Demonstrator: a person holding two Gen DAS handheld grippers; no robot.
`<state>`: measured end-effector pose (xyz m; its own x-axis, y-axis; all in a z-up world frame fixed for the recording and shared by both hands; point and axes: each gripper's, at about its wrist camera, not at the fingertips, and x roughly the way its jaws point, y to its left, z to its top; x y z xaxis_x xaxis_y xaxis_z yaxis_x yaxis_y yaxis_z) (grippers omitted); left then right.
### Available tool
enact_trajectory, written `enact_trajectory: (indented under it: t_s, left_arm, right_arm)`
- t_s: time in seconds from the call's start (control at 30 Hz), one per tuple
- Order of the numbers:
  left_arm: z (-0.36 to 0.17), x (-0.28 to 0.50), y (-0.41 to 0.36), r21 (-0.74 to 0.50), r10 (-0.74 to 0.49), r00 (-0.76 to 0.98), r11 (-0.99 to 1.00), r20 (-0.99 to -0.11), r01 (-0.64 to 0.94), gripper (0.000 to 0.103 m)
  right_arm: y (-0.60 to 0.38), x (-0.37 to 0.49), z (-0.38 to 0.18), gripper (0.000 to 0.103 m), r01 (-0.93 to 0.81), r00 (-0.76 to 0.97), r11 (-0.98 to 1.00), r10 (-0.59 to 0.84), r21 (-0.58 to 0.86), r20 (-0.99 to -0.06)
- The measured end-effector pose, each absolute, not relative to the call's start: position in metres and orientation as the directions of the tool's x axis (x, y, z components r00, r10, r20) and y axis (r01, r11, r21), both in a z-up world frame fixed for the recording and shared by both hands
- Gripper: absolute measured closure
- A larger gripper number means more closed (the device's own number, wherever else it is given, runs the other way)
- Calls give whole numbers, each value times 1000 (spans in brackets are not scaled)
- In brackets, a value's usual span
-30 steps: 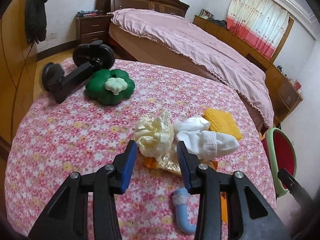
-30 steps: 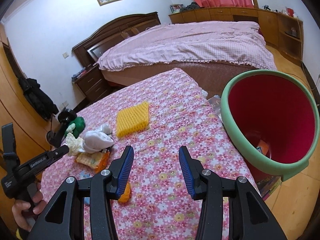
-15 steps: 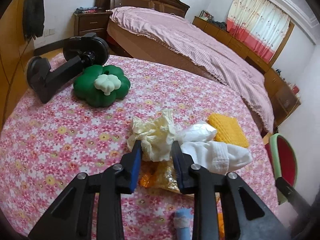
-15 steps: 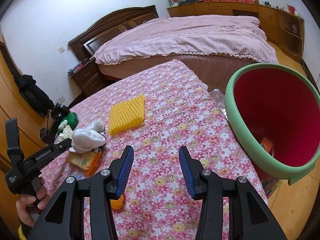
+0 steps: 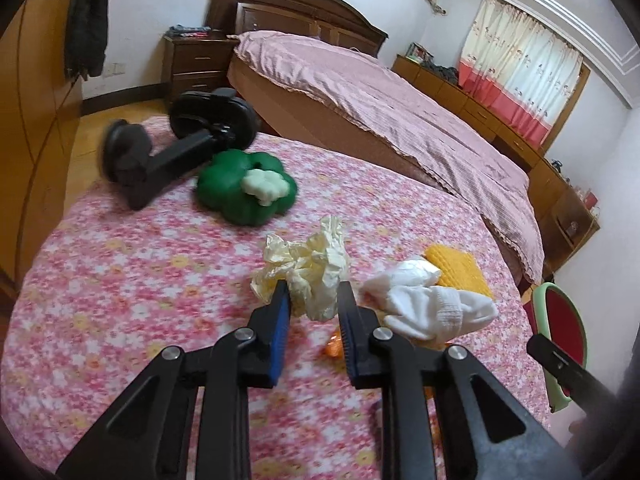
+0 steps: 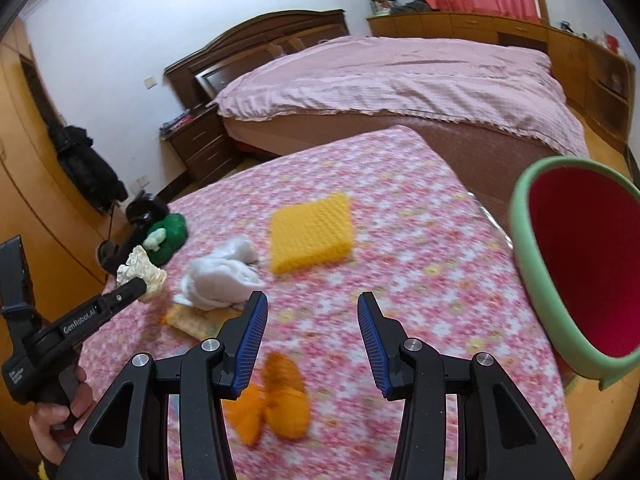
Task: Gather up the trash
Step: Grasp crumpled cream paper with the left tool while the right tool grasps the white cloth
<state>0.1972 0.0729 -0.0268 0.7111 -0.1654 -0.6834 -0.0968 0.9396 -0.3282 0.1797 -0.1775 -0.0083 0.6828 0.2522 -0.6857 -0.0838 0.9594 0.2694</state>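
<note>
Left gripper clamped on crumpled cream paper; right gripper spread wide, holding nothing, orange scrap just below.

- Left wrist view: looks forward along the left gripper, low and close over the table, facing the bed and curtain.
- Right wrist view: looks forward along the right gripper, higher above the table, facing the bed's headboard.
- Shared: crumpled paper, white sock, yellow sponge, green toy, bin; the right view also shows the left gripper from its side.
</note>
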Motion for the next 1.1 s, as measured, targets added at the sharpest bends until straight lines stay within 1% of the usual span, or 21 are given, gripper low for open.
enact_trajectory:
  t_s: [0.13,0.17,0.2,0.27,0.47,0.53,0.57,0.6,0.7,0.8,0.9,1.1]
  left_arm:
    - [-27,188,84,-324,-139,717,937,-683,-128,80]
    - [-27,186,87,-321,-129,717,937,-685,-138,80]
    - [-27,183,91,-319,-120,718,936,-686,-148,80]
    - [-28,180,96,-317,-109,719,935,-686,-161,80]
    - [-31,173,103,-326,-108,719,930,-687,-172,80]
    - [-32,172,102,-329,-113,719,929,-685,-167,80]
    - [-32,171,102,-330,-116,719,930,-685,-165,80]
    - [-32,170,101,-331,-119,719,930,-684,-161,80]
    - [-32,168,99,-335,-129,719,930,-683,-151,80]
    - [-31,167,96,-336,-135,719,931,-681,-143,80]
    - [-28,163,94,-339,-140,722,931,-677,-137,80]
    - [-19,152,87,-344,-153,730,931,-666,-119,80]
  right_arm:
    - [-156,191,-10,55,-132,671,954,285,269,-684]
    - [-153,193,-11,53,-138,668,953,291,270,-684]
    - [-148,196,-12,47,-143,665,952,296,272,-686]
    - [-140,201,-16,40,-156,659,948,309,278,-686]
    - [-116,216,-29,40,-193,623,946,322,259,-713]
    - [-111,218,-33,40,-191,626,953,303,236,-718]
    - [-109,218,-35,43,-197,628,953,303,231,-717]
    - [-108,218,-36,54,-200,624,952,305,231,-719]
    - [-107,218,-40,70,-206,610,949,316,240,-727]
    - [-108,215,-40,80,-209,612,946,324,248,-721]
    - [-111,210,-37,84,-208,623,945,327,254,-710]
    - [-123,190,-21,85,-210,662,941,336,265,-670]
